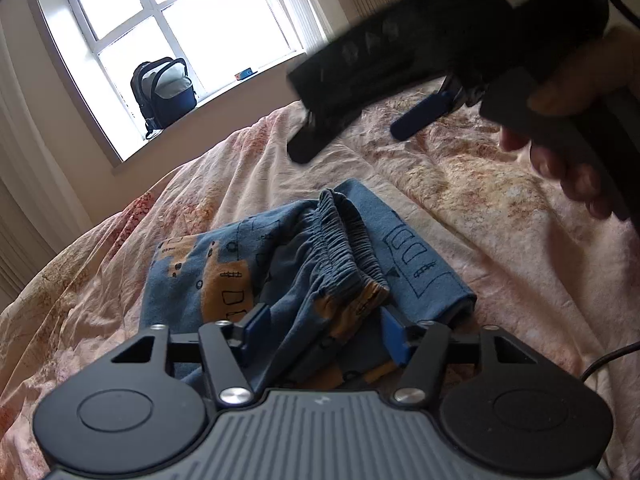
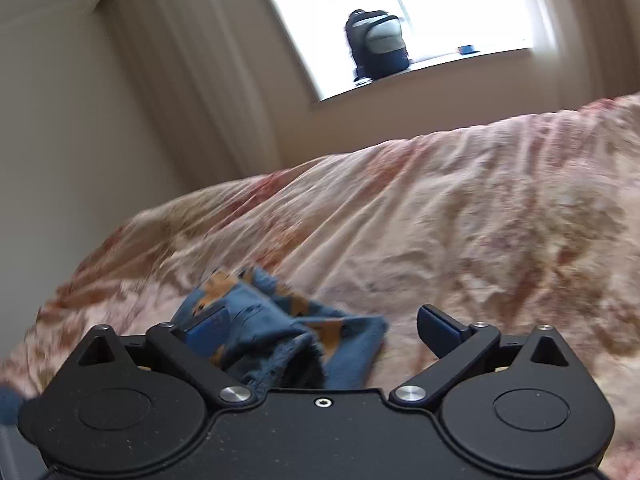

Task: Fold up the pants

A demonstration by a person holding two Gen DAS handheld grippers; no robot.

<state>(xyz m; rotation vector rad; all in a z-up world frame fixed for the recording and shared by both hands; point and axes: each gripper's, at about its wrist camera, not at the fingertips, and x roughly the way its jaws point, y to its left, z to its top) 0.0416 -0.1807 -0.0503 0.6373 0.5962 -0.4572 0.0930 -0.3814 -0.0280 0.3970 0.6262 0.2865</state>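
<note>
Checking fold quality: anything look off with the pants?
Yes. The pants lie bunched on the bedspread, waistband crumpled upward, layers uneven rather than flat. Both grippers, left and right, stand open.

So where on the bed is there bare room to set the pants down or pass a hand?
The bedspread is bare between the pants and the window wall, and on their right. It is crowded at the near edge: the left gripper and the right gripper, both open, hang over the pants.
</note>
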